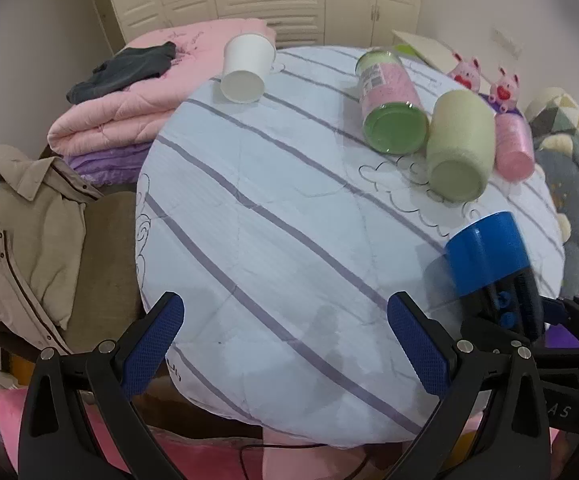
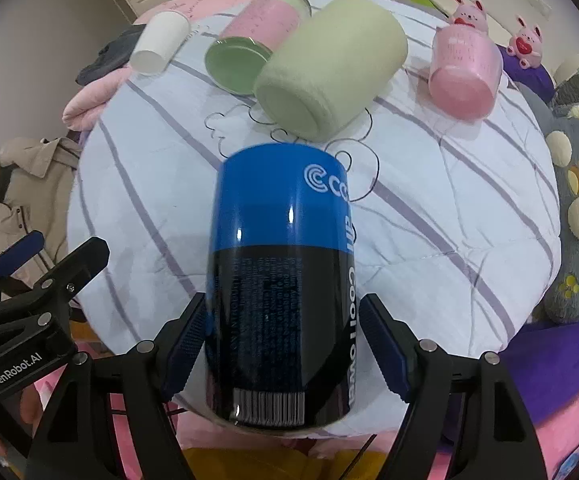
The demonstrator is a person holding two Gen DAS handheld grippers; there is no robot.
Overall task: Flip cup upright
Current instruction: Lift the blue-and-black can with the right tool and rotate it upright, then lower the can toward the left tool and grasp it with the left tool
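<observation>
A blue and black cup [image 2: 281, 280] lies on its side between the fingers of my right gripper [image 2: 285, 344], which is shut on its black end above the striped white quilt [image 2: 449, 208]. In the left wrist view the same cup [image 1: 485, 256] shows at the right, held by the right gripper [image 1: 517, 308]. My left gripper [image 1: 285, 344] is open and empty over the quilt's [image 1: 269, 220] near edge.
Other cups lie on their sides at the far side: a white paper cup [image 1: 245, 68], a pink and green one [image 1: 389, 100], a pale green fuzzy one [image 1: 461, 144] and a pink one [image 1: 513, 144]. Folded pink blankets [image 1: 121, 108] and a beige coat [image 1: 21, 224] lie left. Plush toys [image 2: 577, 216] sit right.
</observation>
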